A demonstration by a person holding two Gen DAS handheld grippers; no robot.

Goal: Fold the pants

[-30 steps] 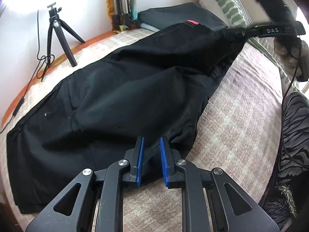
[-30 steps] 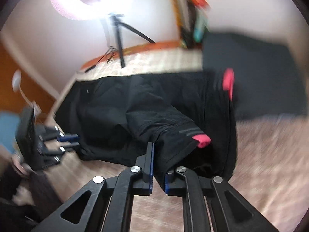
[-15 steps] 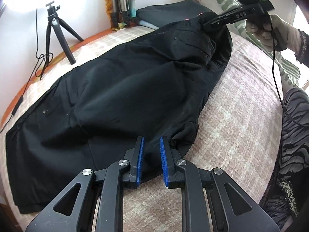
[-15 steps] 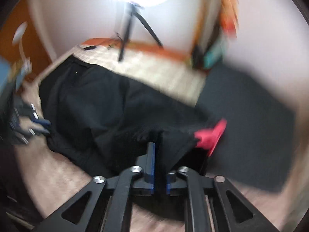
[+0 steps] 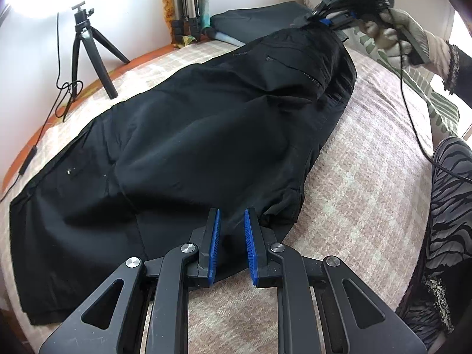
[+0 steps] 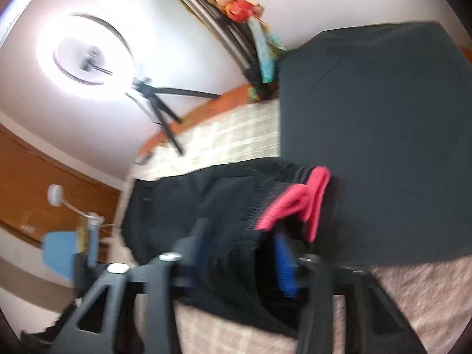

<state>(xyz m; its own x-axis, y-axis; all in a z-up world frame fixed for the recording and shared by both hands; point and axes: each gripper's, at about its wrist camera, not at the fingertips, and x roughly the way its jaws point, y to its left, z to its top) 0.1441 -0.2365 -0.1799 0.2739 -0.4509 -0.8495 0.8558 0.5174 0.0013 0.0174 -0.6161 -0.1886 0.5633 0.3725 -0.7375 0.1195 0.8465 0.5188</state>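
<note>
Black pants (image 5: pixel 206 135) lie lengthwise on the checked bedcover (image 5: pixel 368 177), one half folded over the other. My left gripper (image 5: pixel 231 236) is open, its blue pads either side of the pants' near edge, gripping nothing. My right gripper (image 5: pixel 327 19) is at the far end of the pants, held by a gloved hand. In the blurred right wrist view its jaws stand apart (image 6: pixel 242 250) with the black waistband (image 6: pixel 230 221) and its pink tag (image 6: pixel 295 203) between them.
A ring light on a black tripod (image 5: pixel 88 53) stands at the bed's far left with a trailing cable. A dark folded garment (image 5: pixel 259 20) lies at the head of the bed, by a leaf-print pillow (image 5: pixel 427 94). A zebra-print cloth (image 5: pixel 448 206) is on the right.
My right gripper carried the waistband end away toward the head of the bed and its jaws opened. The pants now lie stretched out. My left gripper stayed still.
</note>
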